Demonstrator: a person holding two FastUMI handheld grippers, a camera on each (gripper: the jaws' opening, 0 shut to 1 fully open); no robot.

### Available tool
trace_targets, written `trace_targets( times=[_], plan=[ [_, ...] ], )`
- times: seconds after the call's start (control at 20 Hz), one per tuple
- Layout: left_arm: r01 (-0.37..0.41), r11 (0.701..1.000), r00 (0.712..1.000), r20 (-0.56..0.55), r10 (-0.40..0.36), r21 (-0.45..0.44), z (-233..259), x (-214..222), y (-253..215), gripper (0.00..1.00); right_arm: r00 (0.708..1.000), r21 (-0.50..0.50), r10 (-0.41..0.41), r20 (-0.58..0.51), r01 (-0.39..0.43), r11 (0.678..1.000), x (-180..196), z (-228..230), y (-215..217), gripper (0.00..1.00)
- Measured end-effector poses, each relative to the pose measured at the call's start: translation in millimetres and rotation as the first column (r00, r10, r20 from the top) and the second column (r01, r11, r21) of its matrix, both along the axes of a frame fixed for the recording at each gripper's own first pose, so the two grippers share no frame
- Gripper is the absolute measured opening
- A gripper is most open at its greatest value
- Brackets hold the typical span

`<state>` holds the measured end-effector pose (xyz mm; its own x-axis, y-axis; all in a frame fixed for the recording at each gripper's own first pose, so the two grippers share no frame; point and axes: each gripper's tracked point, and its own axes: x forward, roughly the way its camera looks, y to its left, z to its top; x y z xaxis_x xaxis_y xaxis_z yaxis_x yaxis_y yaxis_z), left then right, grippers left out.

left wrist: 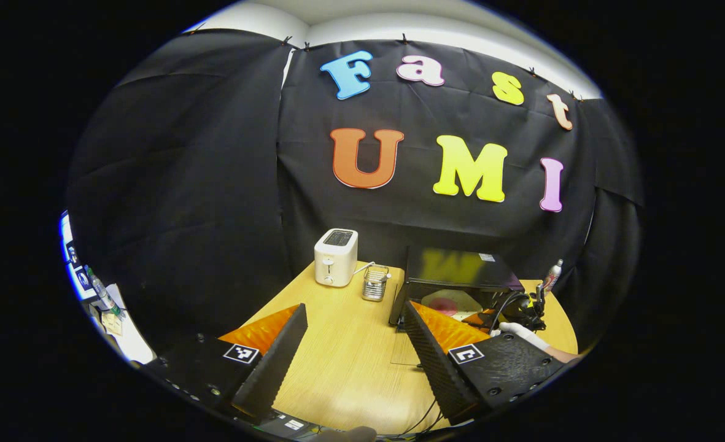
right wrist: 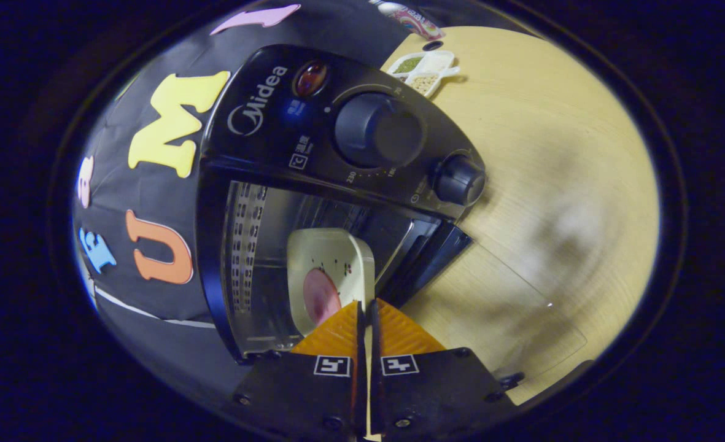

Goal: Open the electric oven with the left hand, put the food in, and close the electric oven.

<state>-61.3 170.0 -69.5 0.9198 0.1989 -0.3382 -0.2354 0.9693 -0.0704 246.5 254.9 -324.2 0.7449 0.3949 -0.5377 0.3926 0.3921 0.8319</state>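
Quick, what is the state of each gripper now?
Left gripper: open, holding nothing.
Right gripper: closed on the rim of the plate, inside the oven.

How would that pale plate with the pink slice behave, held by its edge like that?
The plate looks rigid, likely hard plastic or ceramic, so it shouldn't flex. The right gripper pinches only its rim, so it might sag or swivel between the fingers. Its surface looks glossy; the pink slice could slide if the plate tilts while entering the oven.
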Motion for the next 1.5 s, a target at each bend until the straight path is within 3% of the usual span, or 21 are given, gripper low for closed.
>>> trace_targets(
  times=[0.05, 0.1, 0.15, 0.25, 0.3, 0.35, 0.4, 0.6, 0.65, 0.7, 0.75, 0.9, 1.0, 1.15, 1.25, 1.3, 1.4, 1.45, 1.5],
  plan=[
    [0.002, 1.000, 1.000, 0.002, -0.002, -0.007, 0.0, 1.7, -3.0, 0.96, 1.000, 0.020, 0.004, 0.019, -0.004, 1.000, 1.9, 5.3, -2.6, 0.05],
    [0.008, 1.000, 1.000, 0.006, -0.008, -0.011, 0.3, 4.0, -5.1, 0.96, 0.999, 0.027, 0.015, 0.047, -0.016, 0.999, 2.4, 11.6, -6.2, 0.10],
    [0.009, 1.000, 1.000, 0.007, -0.009, -0.011, -0.5, 4.3, -6.1, 0.96, 0.998, 0.015, 0.026, 0.052, -0.026, 1.000, 3.3, 11.4, -5.1, 0.05],
    [0.020, 1.000, 1.000, 0.021, -0.020, -0.014, -0.3, 9.5, -11.0, 0.96, 0.996, 0.000, 0.037, 0.080, -0.037, 0.999, 1.4, 19.7, -11.6, 0.25],
    [0.027, 1.000, 0.999, 0.024, -0.027, -0.014, -0.5, 10.8, -13.2, 0.96, 0.994, -0.017, 0.066, 0.081, -0.065, 0.998, -5.4, 24.8, -13.2, 0.24],
    [0.035, 0.999, 0.999, 0.033, -0.034, -0.009, -2.1, 11.3, -14.2, 0.96, 0.992, -0.040, 0.087, 0.089, -0.084, 0.996, -11.0, 28.8, -15.1, 0.39],
    [0.043, 0.999, 0.998, 0.037, -0.043, -0.007, -3.0, 13.5, -15.4, 0.96, 0.990, -0.072, 0.106, 0.094, -0.100, 0.992, -17.5, 31.8, -19.5, 0.43],
    [0.098, 0.995, 0.993, 0.067, -0.098, -0.009, -4.9, 17.5, -33.5, 0.96, 0.975, -0.212, 0.174, 0.135, -0.144, 0.967, -49.7, 50.5, -45.2, 0.80],
    [0.117, 0.993, 0.991, 0.073, -0.116, -0.010, -7.7, 19.9, -38.5, 0.96, 0.972, -0.260, 0.185, 0.144, -0.143, 0.955, -59.0, 54.2, -55.8, 0.85],
    [0.134, 0.991, 0.988, 0.076, -0.133, -0.010, -11.0, 20.5, -43.9, 0.96, 0.968, -0.313, 0.200, 0.151, -0.145, 0.939, -70.3, 58.2, -65.6, 0.80],
    [0.157, 0.988, 0.984, 0.081, -0.156, -0.007, -14.5, 22.2, -49.7, 0.96, 0.964, -0.368, 0.208, 0.165, -0.136, 0.920, -80.1, 63.1, -77.8, 0.85],
    [0.217, 0.976, 0.973, 0.078, -0.216, -0.004, -28.1, 26.9, -71.2, 0.96, 0.949, -0.550, 0.221, 0.224, -0.064, 0.832, -115.7, 81.3, -121.2, 0.84],
    [0.253, 0.967, 0.964, 0.081, -0.251, -0.010, -34.9, 30.7, -89.0, 0.96, 0.936, -0.671, 0.259, 0.240, -0.033, 0.741, -146.5, 91.7, -148.5, 0.96],
    [0.298, 0.954, 0.951, 0.091, -0.297, 0.000, -37.2, 31.4, -113.8, 0.96, 0.920, -0.799, 0.296, 0.257, 0.030, 0.600, -192.0, 109.8, -188.7, 0.94],
    [0.329, 0.944, 0.940, 0.093, -0.329, 0.022, -41.2, 37.2, -131.5, 0.96, 0.914, -0.852, 0.299, 0.275, 0.087, 0.517, -219.8, 125.9, -214.3, 1.00],
    [0.347, 0.937, 0.934, 0.081, -0.349, 0.032, -45.3, 38.6, -141.5, 0.96, 0.914, -0.872, 0.292, 0.280, 0.115, 0.476, -231.7, 133.0, -230.4, 0.96],
    [0.378, 0.925, 0.922, 0.073, -0.379, 0.033, -51.6, 39.7, -161.3, 0.96, 0.912, -0.896, 0.294, 0.287, 0.146, 0.420, -252.6, 142.5, -249.8, 1.00],
    [0.388, 0.921, 0.920, 0.054, -0.389, 0.026, -59.1, 37.9, -172.5, 0.96, 0.910, -0.903, 0.298, 0.288, 0.155, 0.401, -263.7, 147.6, -257.3, 0.96],
    [0.393, 0.919, 0.919, 0.031, -0.394, 0.023, -70.0, 32.9, -180.9, 0.96, 0.907, -0.908, 0.304, 0.291, 0.161, 0.387, -271.9, 152.9, -265.2, 1.00]
  ],
)
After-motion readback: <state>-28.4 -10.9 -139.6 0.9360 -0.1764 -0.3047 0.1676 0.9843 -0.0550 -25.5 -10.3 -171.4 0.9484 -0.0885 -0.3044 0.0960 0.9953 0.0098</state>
